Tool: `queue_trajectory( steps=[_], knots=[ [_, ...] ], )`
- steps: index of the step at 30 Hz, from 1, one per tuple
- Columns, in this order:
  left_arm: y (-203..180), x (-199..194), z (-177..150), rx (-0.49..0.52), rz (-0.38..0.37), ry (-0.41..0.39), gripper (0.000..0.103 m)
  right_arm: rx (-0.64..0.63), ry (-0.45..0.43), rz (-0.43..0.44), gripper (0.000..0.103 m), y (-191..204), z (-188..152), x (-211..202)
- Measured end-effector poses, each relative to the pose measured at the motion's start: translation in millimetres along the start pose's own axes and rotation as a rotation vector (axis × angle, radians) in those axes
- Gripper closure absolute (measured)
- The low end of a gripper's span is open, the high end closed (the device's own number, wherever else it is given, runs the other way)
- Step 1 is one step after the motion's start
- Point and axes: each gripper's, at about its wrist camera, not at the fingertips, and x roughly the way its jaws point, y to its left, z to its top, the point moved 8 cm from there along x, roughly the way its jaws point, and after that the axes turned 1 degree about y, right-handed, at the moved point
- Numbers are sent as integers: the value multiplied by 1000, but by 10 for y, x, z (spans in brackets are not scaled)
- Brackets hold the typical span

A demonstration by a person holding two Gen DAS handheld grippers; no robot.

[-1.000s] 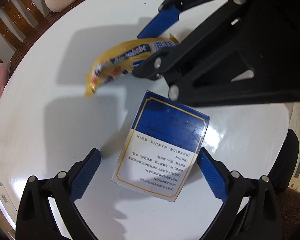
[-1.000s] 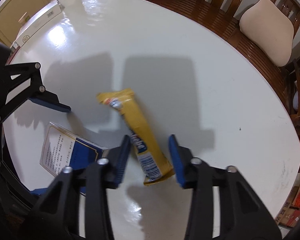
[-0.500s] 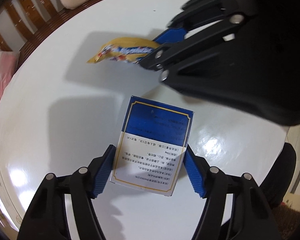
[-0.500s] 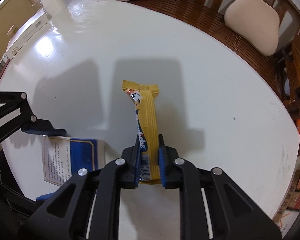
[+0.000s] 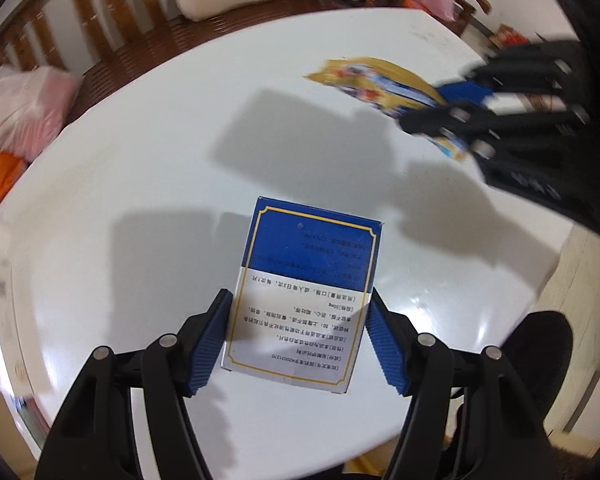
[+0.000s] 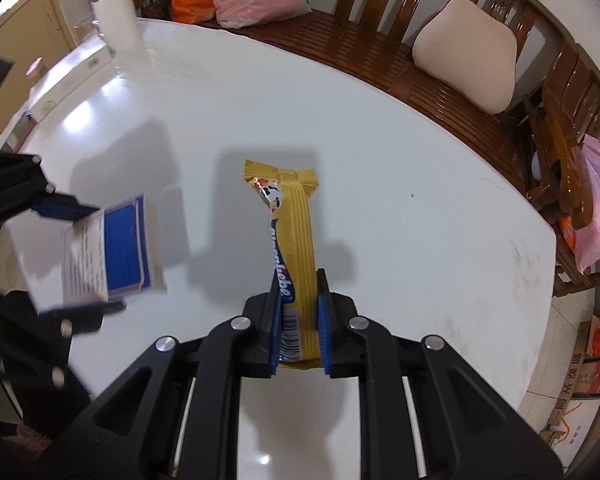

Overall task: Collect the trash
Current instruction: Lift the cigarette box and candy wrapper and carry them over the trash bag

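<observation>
Two tools gripping trash above white desk (image 5: 140,184): left tool (image 5: 298,338) clamping blue-and-white box (image 5: 304,292), right tool (image 6: 299,326) pinching yellow candy wrapper (image 6: 294,240), both lifted clear.

The left gripper (image 5: 298,338) points steeply down at the white bench (image 5: 140,184). Its two blue pads (image 5: 210,338) press on the two sides of the blue and white box (image 5: 304,292), which is up off the bench. The right gripper (image 6: 298,326) also points steeply down at the bench. Its jaws are nearly together and pinch the near end of the yellow wrapper (image 6: 294,248), which sticks out past the pads, up off the bench. Seen from above the bench, the left gripper is just beside the right one, not touching.
</observation>
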Motion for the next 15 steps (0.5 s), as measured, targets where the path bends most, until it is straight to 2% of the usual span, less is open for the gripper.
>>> queue_trajectory(
  steps=[7,15],
  knots=[
    [-4,-252,-312,-43,30,-38,39,-23,-21,7,87,410,-446,-379],
    [-374,-361,-943,-28,33,-58,39,-33,-25,27,87,929,-1024,-588]
  ],
)
